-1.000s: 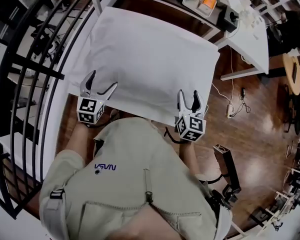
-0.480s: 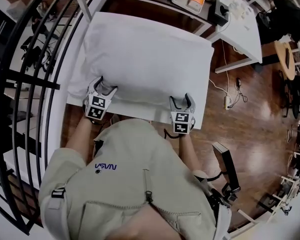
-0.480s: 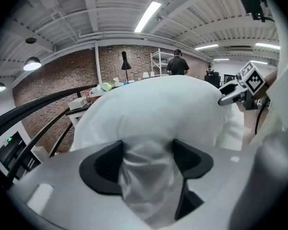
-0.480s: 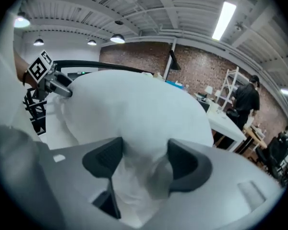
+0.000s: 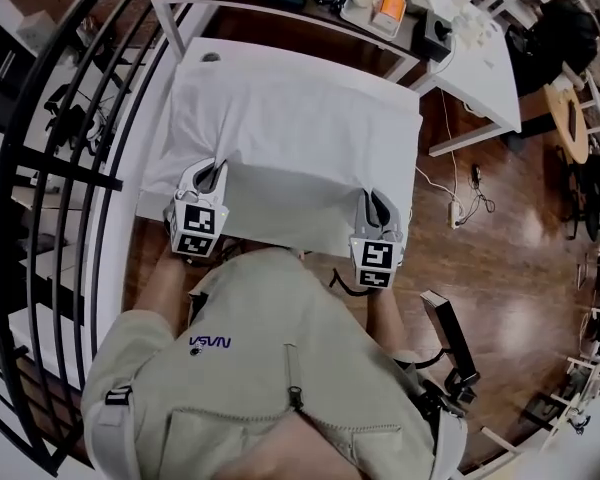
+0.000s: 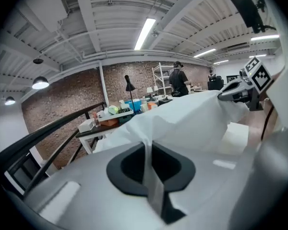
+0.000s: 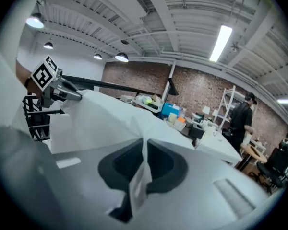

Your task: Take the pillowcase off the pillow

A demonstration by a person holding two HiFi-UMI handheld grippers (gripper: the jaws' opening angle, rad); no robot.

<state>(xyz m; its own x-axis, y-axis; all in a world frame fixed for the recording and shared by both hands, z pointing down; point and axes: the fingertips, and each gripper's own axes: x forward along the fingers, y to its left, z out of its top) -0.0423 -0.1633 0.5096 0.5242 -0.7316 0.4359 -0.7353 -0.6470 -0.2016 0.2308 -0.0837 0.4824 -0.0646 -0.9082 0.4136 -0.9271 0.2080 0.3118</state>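
Pinching the near edge of the white pillowcase (image 5: 300, 133), the left gripper (image 5: 212, 175) and the right gripper (image 5: 373, 206) each have their jaws pressed together on a fold of the cloth. Both pairs of jaws have just been closing, with the fabric between them. In the left gripper view a narrow strip of white fabric runs straight down between the dark pads (image 6: 129, 169), and the right gripper view shows the same thing (a crumpled tongue of cloth trapped where the pads meet). From each pinch the pillowcase spreads away toward the other gripper, which shows at the far edge of that view with its marker cube.

The pillowcase lies across a white table (image 5: 192, 56) and covers most of its top. The left gripper is at its near left corner and the right gripper at its near right corner. The pillow itself is covered by the case. The stretch of cloth between the grippers is smoother and a little darker than the wrinkled far part.

A black railing (image 5: 70, 168) curves along the left. At the far side stands a cluttered desk (image 5: 380, 8), with another white table (image 5: 485, 68) at the far right. Brown wooden floor (image 5: 500, 268) lies to the right. The person's beige jacket (image 5: 280, 368) fills the near part of the head view.
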